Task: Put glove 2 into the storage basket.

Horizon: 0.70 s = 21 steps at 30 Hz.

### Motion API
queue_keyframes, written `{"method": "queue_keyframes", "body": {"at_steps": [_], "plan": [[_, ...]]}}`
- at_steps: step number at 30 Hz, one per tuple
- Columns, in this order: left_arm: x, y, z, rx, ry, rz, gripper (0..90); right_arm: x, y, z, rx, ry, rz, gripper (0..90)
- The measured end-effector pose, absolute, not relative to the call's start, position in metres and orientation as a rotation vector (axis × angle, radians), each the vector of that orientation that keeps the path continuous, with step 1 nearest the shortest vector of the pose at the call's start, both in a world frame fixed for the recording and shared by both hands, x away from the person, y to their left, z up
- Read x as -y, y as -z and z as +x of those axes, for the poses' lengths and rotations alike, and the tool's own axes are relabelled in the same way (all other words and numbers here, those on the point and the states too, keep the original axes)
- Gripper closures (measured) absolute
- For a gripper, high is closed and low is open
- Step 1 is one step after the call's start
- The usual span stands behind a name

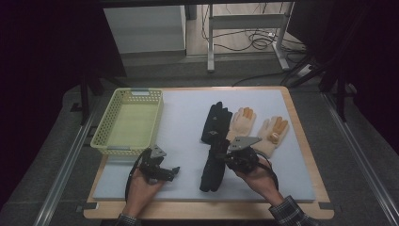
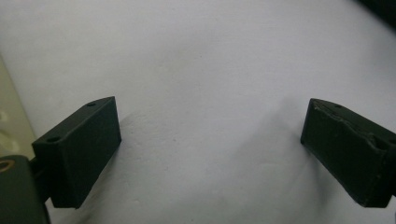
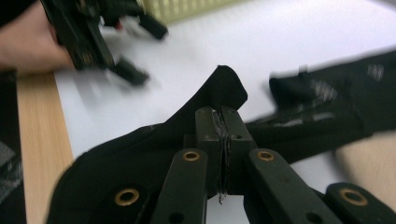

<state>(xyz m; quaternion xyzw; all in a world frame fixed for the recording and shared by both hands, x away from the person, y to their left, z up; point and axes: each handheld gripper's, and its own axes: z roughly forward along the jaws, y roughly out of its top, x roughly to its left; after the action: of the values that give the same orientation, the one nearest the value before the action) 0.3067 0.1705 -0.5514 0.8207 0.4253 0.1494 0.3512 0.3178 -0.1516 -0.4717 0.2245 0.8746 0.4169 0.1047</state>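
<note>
Item one, nearest the person: the left gripper point(image 1: 175, 170), held low over the white mat point(image 1: 183, 117) beside the yellow basket point(image 1: 128, 123). Its jaws stood wide apart with nothing between them; bare mat lay below.

Item two: the right gripper point(image 3: 223, 122), jaws pressed together on a fold of the near black glove point(image 3: 140, 154). The fold rose in a small peak above the tips, the rest of the glove lying slack across the mat near the front edge (the right gripper view was smeared, so the grip's depth was hard to judge).

Item three, further back: a second black glove point(image 1: 215, 121) lying flat near the middle of the mat, just beside a pair of tan gloves point(image 1: 242, 121) to its right.

Item four, far left: the basket, nothing seen in it.

Risks noted: the pinch appeared to take only a thin fold, so the glove might slip free if it were carried toward the basket. The trailing cloth could also drag over the second black glove, which it seemed to touch or overlap, and pull it askew.
</note>
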Motion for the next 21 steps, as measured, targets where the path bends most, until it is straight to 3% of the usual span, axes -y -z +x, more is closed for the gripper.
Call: {"method": "queue_keyframes", "body": {"at_steps": [4, 8, 10, 21], "plan": [[-0.171, 0.551, 0.307, -1.098, -0.387, 2.129, 5.0, 0.162, 0.492, 0.317, -2.594, -1.152, 0.694, 82.1], [-0.171, 0.551, 0.307, -1.098, -0.387, 2.129, 5.0, 0.172, 0.494, 0.321, -2.546, -1.123, 0.743, 63.7], [-0.171, 0.551, 0.307, -1.098, -0.387, 2.129, 4.9, 0.174, 0.492, 0.326, -2.529, -1.123, 0.766, 60.5], [-0.171, 0.551, 0.307, -1.098, -0.387, 2.128, 5.0, 0.161, 0.489, 0.373, -2.476, -1.124, 0.867, 58.4]]}}
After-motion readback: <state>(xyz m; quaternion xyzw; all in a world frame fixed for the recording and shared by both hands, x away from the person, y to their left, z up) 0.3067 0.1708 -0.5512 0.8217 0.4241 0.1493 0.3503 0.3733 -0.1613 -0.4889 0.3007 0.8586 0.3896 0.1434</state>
